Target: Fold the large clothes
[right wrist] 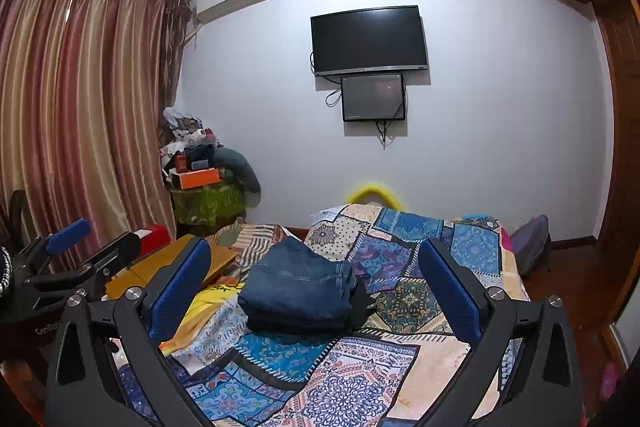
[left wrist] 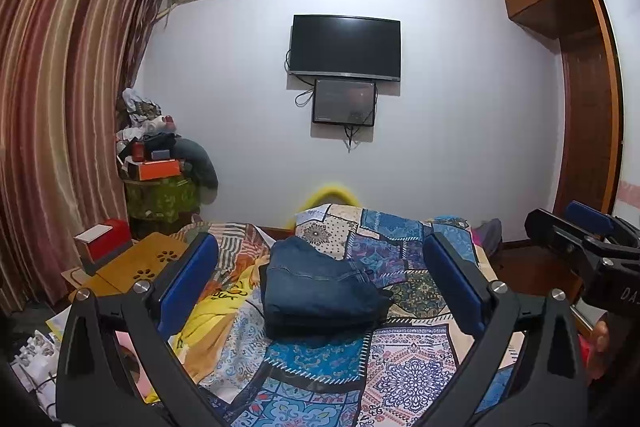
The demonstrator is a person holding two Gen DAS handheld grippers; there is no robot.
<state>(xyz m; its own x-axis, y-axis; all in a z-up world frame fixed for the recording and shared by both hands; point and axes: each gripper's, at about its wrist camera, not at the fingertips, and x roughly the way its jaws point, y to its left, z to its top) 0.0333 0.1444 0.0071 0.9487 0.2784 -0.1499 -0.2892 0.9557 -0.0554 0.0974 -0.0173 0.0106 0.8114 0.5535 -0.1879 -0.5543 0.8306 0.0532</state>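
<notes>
Room: bedroom, patchwork bedspread covering the bed.
Left gripper: jaws spread wide, holding nothing.
Right gripper: likewise agape and empty — raised beside its partner.
Folded jeans: compact stack on the bedspread, straight ahead of both, apart from the pads.
Long axis: roughly left–right.
Nearer hand: neither clearly — about level.

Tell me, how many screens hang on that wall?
2. A large TV hangs on the far wall, and a smaller screen sits directly beneath it, a little right of its centre. Both look dark.
</notes>
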